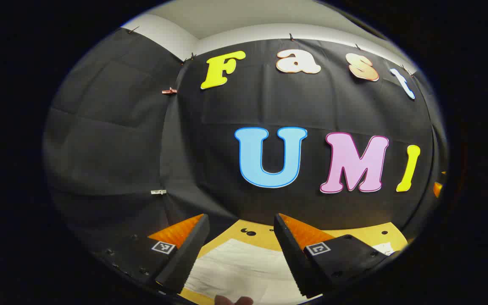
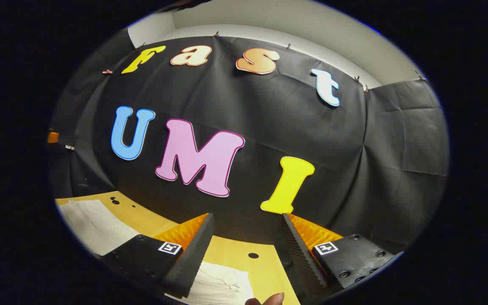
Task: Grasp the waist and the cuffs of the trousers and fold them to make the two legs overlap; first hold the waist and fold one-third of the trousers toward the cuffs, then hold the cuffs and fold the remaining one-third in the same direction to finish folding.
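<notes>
Clearly both tools are raised above the tabletop [image 1: 244,231], with each camera looking mostly toward the booth's wall. In the left gripper view, the left tool [image 1: 240,220] has its two fingers spread wide apart with nothing between them. Below the gap lie the white trousers [image 1: 235,271], flat on the yellow wood tabletop, their far edge running roughly across the view, with a strip of bare wood and a few dark holes beyond it. How their long axis runs cannot be told from this view, since the near part is cut off at the bottom. A fingertip [image 1: 233,300] of the person holding the tool shows at the very bottom edge.

In the right gripper view, the right tool [image 2: 248,217] is likewise wide open and grips nothing. Beneath its left finger a wrinkled end of the white trousers [image 2: 220,286] lies on the tabletop [image 2: 227,250], and more of the white cloth [image 2: 95,226] shows at the far left of the view, so the garment appears to stretch sideways across the tabletop toward that side. A fingertip [image 2: 269,299] shows at the bottom edge
</notes>
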`<move>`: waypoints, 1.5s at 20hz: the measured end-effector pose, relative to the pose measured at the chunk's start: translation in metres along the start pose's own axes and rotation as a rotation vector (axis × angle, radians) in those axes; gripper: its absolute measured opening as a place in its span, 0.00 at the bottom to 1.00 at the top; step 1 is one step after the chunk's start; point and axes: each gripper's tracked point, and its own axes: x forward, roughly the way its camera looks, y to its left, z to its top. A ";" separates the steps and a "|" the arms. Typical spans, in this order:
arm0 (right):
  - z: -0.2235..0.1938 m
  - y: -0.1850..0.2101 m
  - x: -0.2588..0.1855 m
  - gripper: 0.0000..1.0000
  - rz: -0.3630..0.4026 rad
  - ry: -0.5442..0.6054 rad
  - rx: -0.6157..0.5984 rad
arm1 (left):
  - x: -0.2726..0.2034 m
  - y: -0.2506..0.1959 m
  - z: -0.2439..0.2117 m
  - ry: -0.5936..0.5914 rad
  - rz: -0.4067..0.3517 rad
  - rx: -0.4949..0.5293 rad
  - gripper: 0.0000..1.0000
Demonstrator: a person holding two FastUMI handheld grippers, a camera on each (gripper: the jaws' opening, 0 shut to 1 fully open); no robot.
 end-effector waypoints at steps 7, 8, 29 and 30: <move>0.004 -0.012 -0.011 0.97 -0.065 0.021 -0.003 | 0.004 0.007 -0.004 0.011 -0.029 0.016 0.96; 0.008 -0.014 -0.016 0.97 -0.084 0.014 -0.010 | 0.007 0.008 -0.005 0.006 -0.045 0.017 0.96; -0.083 -0.016 -0.088 0.97 -0.108 0.228 -0.313 | 0.004 0.094 -0.189 0.216 -0.371 0.698 0.98; -0.094 -0.015 -0.093 0.97 -0.104 0.253 -0.321 | -0.003 0.108 -0.217 0.258 -0.393 0.775 0.97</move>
